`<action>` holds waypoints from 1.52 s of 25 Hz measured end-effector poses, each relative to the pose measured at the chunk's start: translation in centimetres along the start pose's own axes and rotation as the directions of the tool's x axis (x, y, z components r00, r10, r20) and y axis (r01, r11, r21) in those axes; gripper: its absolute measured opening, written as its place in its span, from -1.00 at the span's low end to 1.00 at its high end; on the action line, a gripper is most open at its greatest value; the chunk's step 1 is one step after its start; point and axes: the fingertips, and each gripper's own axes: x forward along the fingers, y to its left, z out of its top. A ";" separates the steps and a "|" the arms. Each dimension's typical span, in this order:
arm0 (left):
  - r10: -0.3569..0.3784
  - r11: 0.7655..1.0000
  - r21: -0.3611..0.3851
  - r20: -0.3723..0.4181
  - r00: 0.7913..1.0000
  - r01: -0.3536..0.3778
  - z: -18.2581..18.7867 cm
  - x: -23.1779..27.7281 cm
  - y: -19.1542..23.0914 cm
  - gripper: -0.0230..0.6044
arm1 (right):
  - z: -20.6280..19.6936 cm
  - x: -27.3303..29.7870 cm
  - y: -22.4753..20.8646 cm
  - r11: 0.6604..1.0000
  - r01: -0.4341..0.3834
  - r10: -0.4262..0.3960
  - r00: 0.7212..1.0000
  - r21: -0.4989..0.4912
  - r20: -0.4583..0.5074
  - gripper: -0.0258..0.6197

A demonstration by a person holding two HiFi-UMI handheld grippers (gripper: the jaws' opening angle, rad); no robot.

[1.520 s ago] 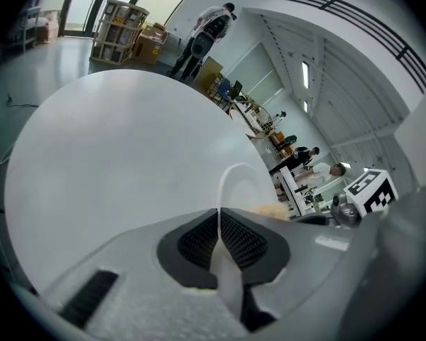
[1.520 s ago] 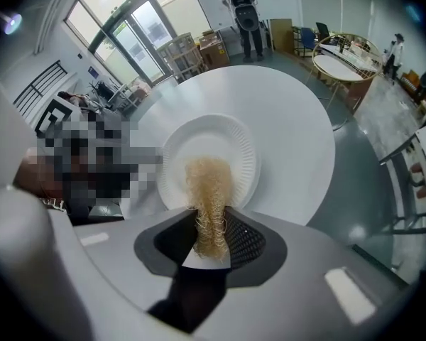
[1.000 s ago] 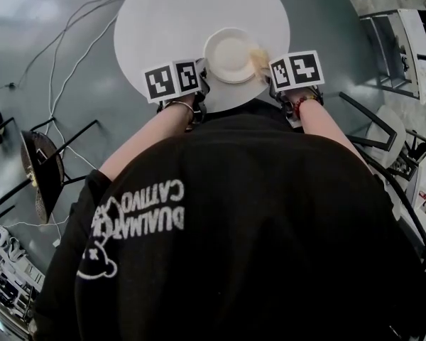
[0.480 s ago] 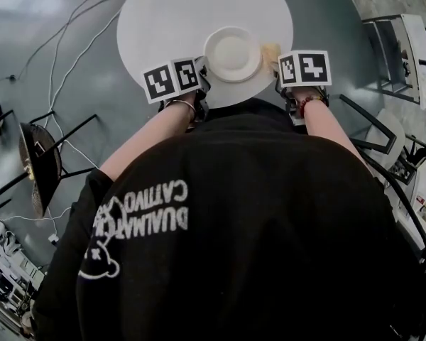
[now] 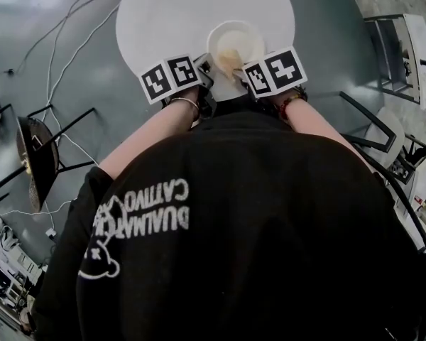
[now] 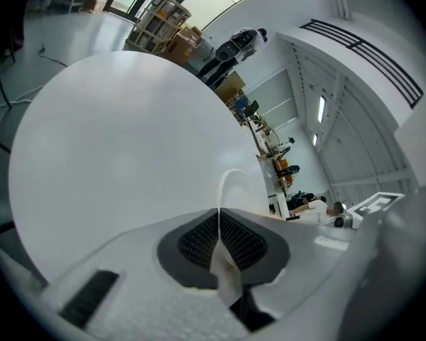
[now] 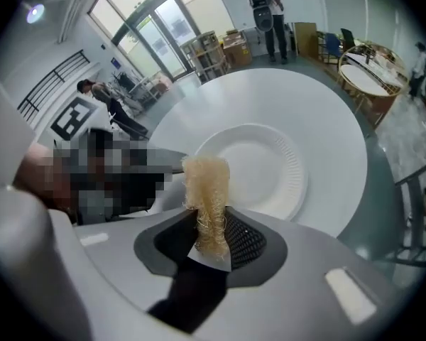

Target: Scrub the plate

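right gripper view: the right gripper [image 7: 211,226] has its jaws closed on a tan fibrous scrubber [image 7: 207,187], which sticks out past the jaw tips along the line the jaws point. the plate [image 7: 259,169], a white paper one, lies flat on the round white tabletop [image 7: 326,126], ahead of and below these jaws and a little to their right. the scrubber's tip sits over the plate's near left rim. judged from this, the coming stroke needs a push forward and to the right, onto the plate's middle.

left gripper view: the left gripper [image 6: 219,244] has its jaws closed on the plate's rim, seen edge-on as a thin white strip between the pads. this hand looks to be steadying the plate, leaving the right to do the scrubbing.

head view: the plate sits at the near edge of the tabletop, just beyond both marker cubes, with the left jaws at its near left side.

hard to make out:
- whether the scrubber touches the plate or hangs just above it.
- both sets of jaws in the head view, where the cubes cover them.
- the plate's face in the left gripper view, white against the white tabletop.
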 end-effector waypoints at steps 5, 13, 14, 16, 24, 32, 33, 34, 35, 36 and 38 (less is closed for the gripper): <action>-0.020 0.999 -0.026 -0.009 1.000 0.020 -0.4 0.1 -0.2 -0.89 | -0.8 0.8 0.5 0.997 0.006 -0.010 0.998 -0.073 -0.057 -0.54; -0.014 0.999 0.032 -0.051 0.999 0.016 -0.8 0.2 -0.5 -0.89 | -2.0 1.0 -0.7 0.999 0.031 -0.035 0.995 -0.040 -0.092 -0.54; -0.011 0.999 0.037 -0.053 0.999 0.013 -0.7 0.3 -0.5 -0.89 | -2.0 0.8 -1.0 0.999 0.036 -0.038 0.995 -0.029 -0.096 -0.54; -0.006 0.999 0.046 -0.057 0.998 0.009 -0.8 0.3 -0.5 -0.89 | -2.3 0.6 -1.5 0.999 0.041 -0.040 0.994 0.004 -0.099 -0.54; 0.010 0.997 0.081 -0.071 0.997 -0.004 -0.8 0.4 -0.3 -0.89 | -3.0 0.0 -3.5 0.986 0.044 -0.029 0.995 0.163 -0.092 -0.54; 0.013 0.996 0.088 -0.069 0.998 -0.007 -0.7 0.5 -0.4 -0.89 | -3.5 -0.9 -5.7 0.971 0.054 -0.033 0.995 0.231 -0.093 -0.53; 0.015 0.996 0.089 -0.068 0.998 -0.009 -0.9 0.5 -0.5 -0.89 | -3.6 -1.1 -6.1 0.969 0.058 -0.038 0.995 0.238 -0.091 -0.53; 0.017 0.996 0.089 -0.068 0.998 -0.011 -1.0 0.6 -0.6 -0.89 | -3.7 -1.4 -6.5 0.967 0.063 -0.042 0.995 0.247 -0.086 -0.53; 0.019 0.996 0.089 -0.066 0.998 -0.014 -1.1 0.6 -0.6 -0.89 | -3.8 -1.5 -6.9 0.964 0.067 -0.047 0.996 0.259 -0.079 -0.53; 0.021 0.996 0.088 -0.064 0.998 -0.015 -1.1 0.6 -0.6 -0.89 | -3.7 -1.7 -7.3 0.959 0.071 -0.054 0.996 0.273 -0.069 -0.53; 0.024 0.996 0.083 -0.061 0.998 -0.019 -1.1 0.4 -0.4 -0.89 | -3.4 -2.1 -8.0 0.951 0.089 -0.080 0.996 0.297 -0.045 -0.53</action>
